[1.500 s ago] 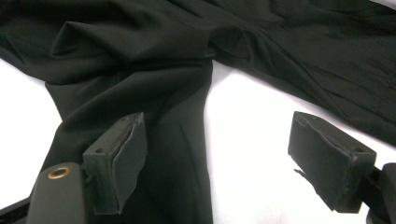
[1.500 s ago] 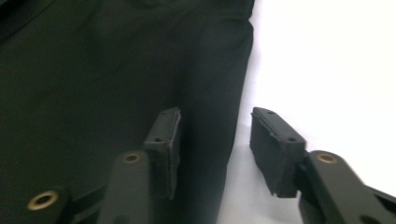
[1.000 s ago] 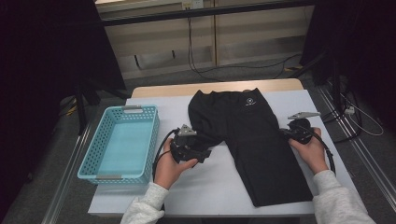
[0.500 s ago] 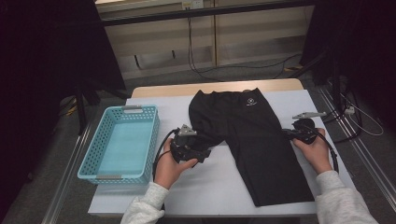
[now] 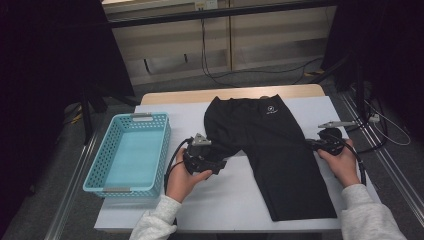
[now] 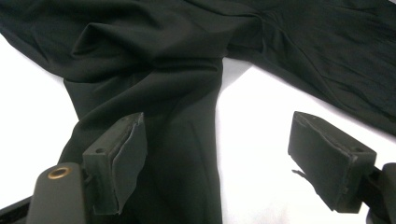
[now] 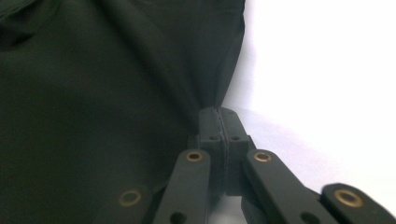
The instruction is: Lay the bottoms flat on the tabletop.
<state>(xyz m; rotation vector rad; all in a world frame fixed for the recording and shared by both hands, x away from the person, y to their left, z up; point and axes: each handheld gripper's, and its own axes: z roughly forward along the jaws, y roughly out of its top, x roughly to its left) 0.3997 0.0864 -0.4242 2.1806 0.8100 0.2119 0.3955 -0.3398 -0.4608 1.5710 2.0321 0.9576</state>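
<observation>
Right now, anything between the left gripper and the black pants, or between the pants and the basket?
Nothing visible. The left gripper stands open at the pants, with a fold of the leg between its jaws. The right gripper is shut at their other edge. Bare white table lies toward the blue basket.

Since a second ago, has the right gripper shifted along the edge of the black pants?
Barely. The right gripper has crept slightly away from the pants toward the table's right edge, jaws shut at the hem.

Blue basket [image 5: 131, 152] blocks table's left; bare white top [image 5: 240, 200] free btwn basket & black trousers [image 5: 280, 155].
</observation>
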